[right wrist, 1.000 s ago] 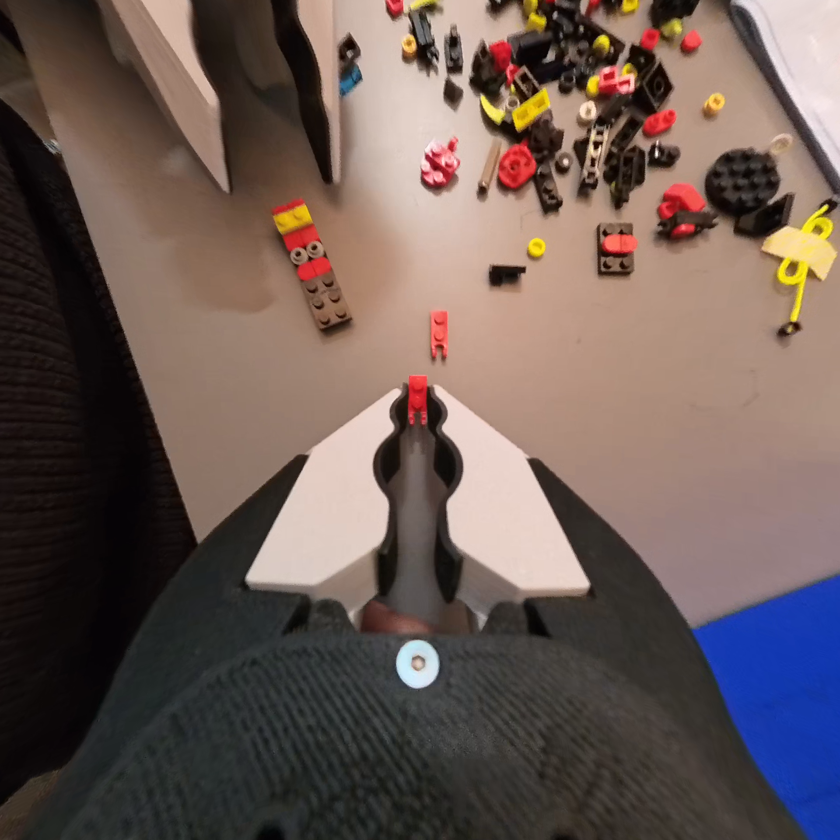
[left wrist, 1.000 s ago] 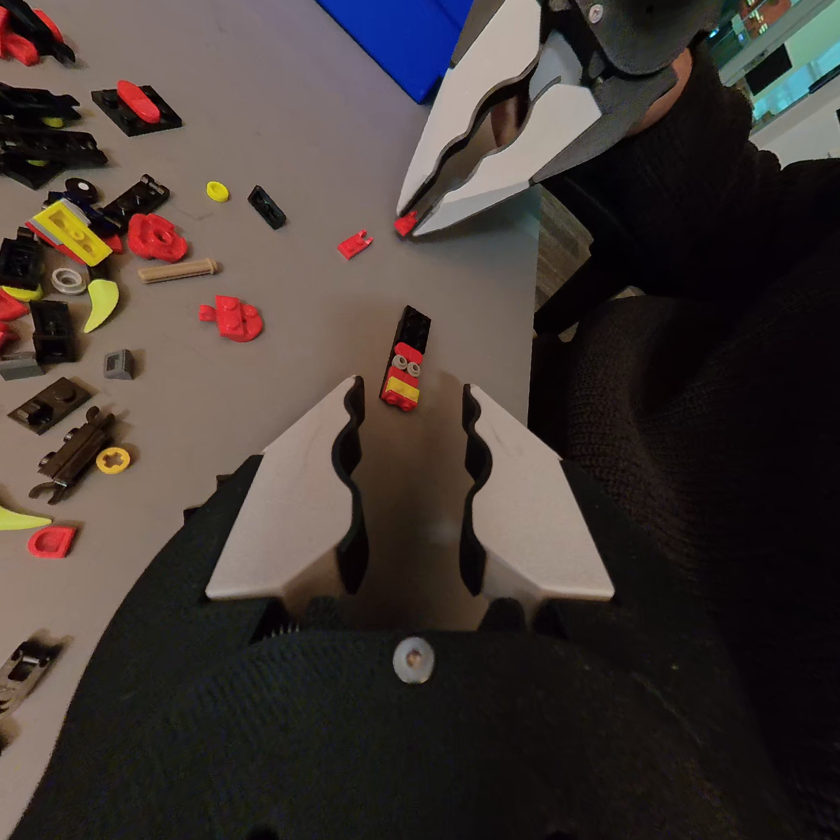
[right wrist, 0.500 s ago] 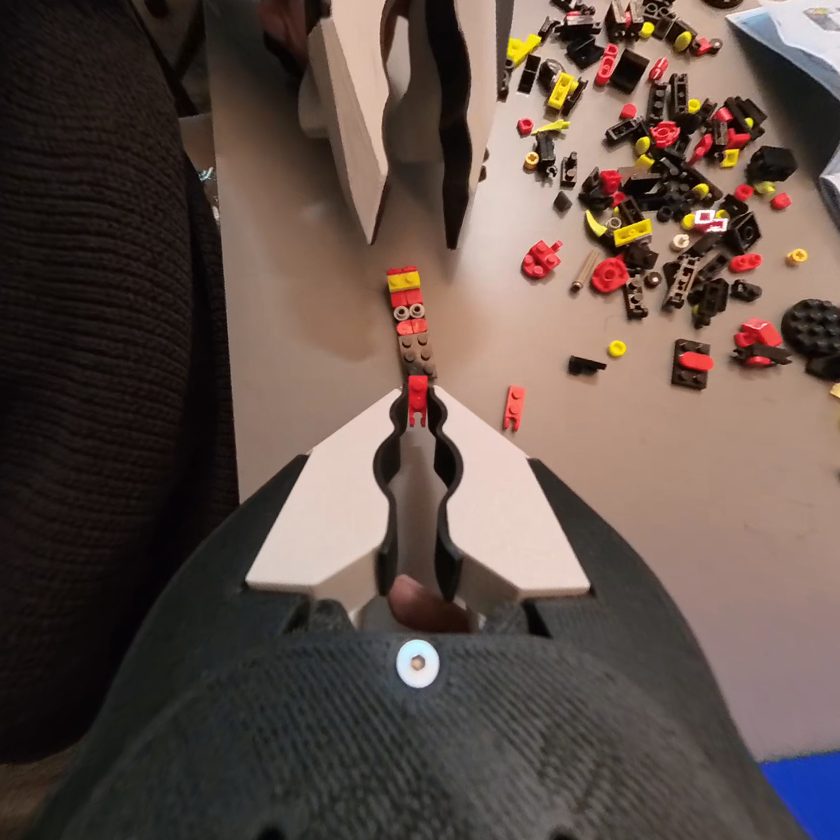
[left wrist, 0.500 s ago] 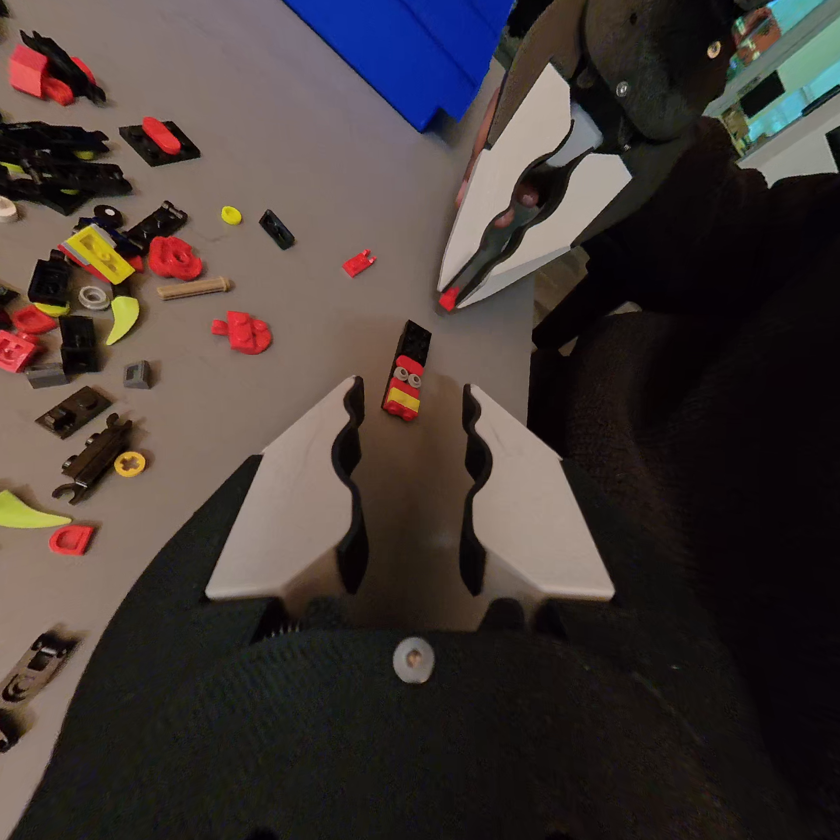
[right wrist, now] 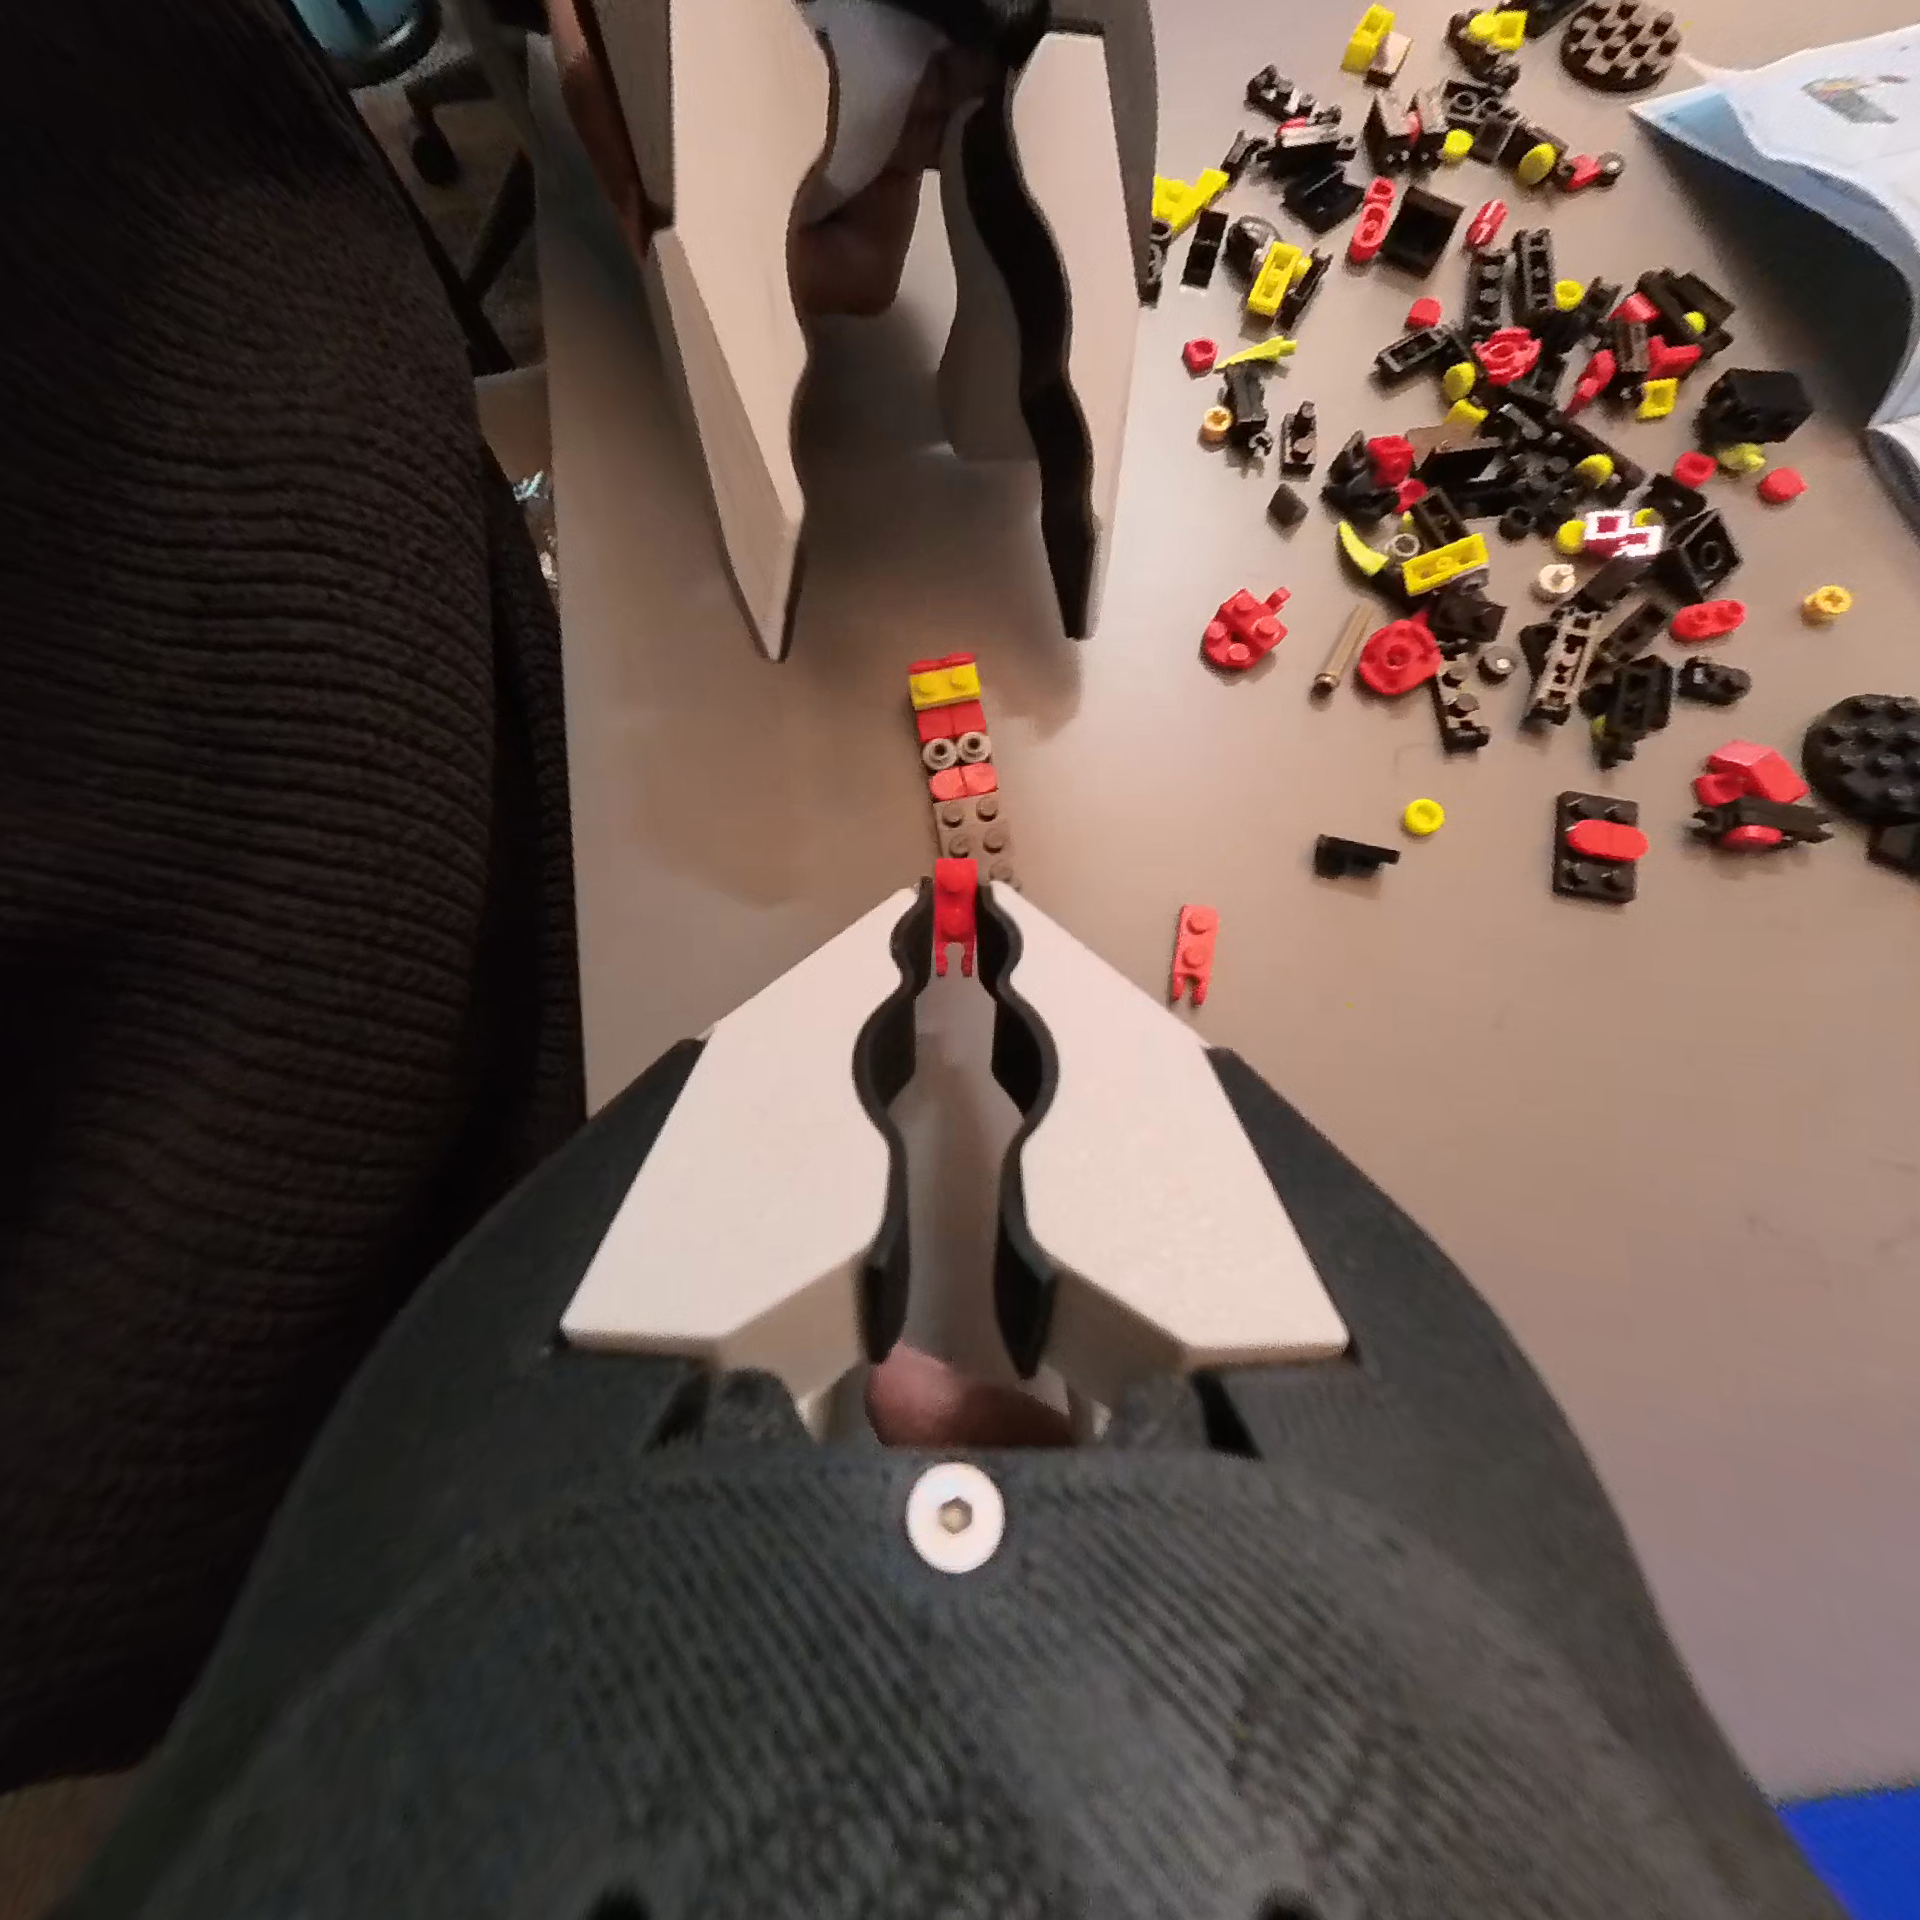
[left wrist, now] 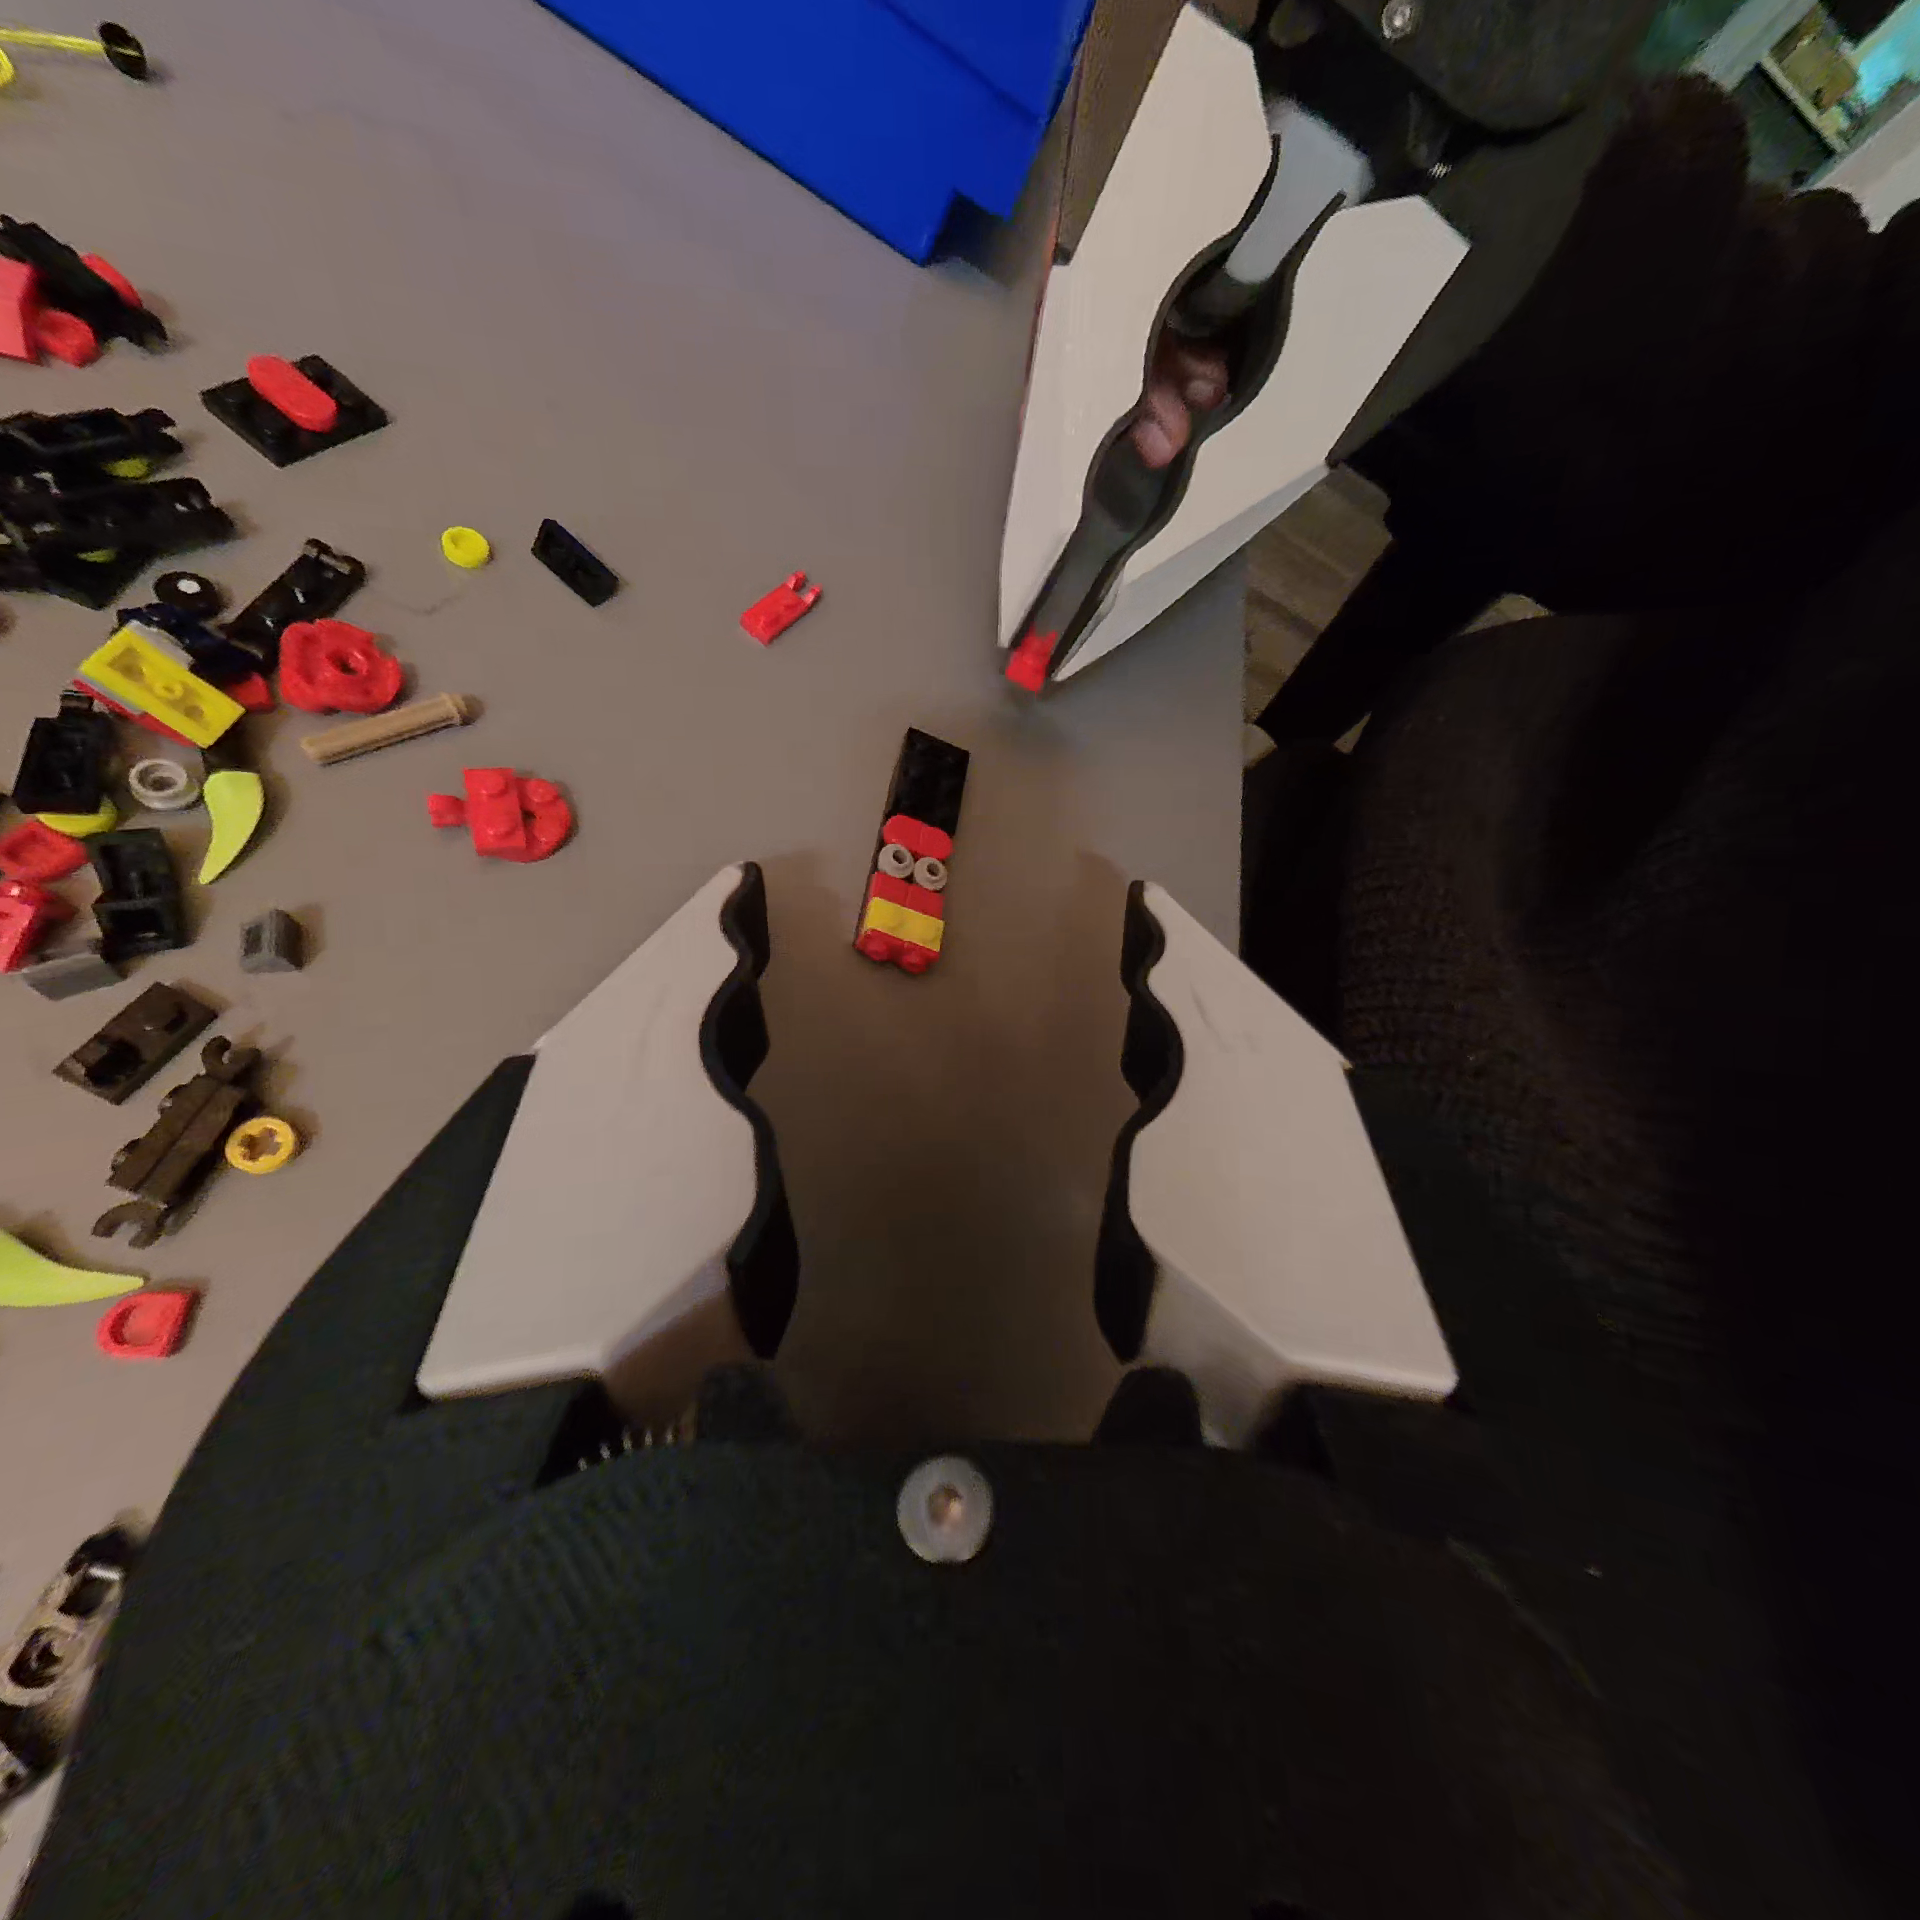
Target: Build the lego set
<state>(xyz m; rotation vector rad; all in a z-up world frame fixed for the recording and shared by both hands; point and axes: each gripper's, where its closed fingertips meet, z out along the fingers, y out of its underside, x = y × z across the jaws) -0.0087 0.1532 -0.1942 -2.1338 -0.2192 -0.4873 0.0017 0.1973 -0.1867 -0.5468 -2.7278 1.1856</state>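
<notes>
Right wrist view: right gripper (right wrist: pixel 954 914) is pinching a red clip (right wrist: pixel 953 902) above the strip (right wrist: pixel 958 758) for attachment; left gripper (left wrist: pixel 940 935) is gaping, empty.

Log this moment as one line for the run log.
left gripper: open, empty | right gripper: shut on red clip plate | strip assembly: flat on table, between both grippers

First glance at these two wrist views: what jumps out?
The right gripper pinches a small red clip piece at its tips, just short of the dark end of a narrow black, red and yellow lego strip lying near the table edge. The left gripper is wide open at the strip's other end. Off to the side, a messy pile of loose black, red and yellow pieces covers the grey table.
</notes>
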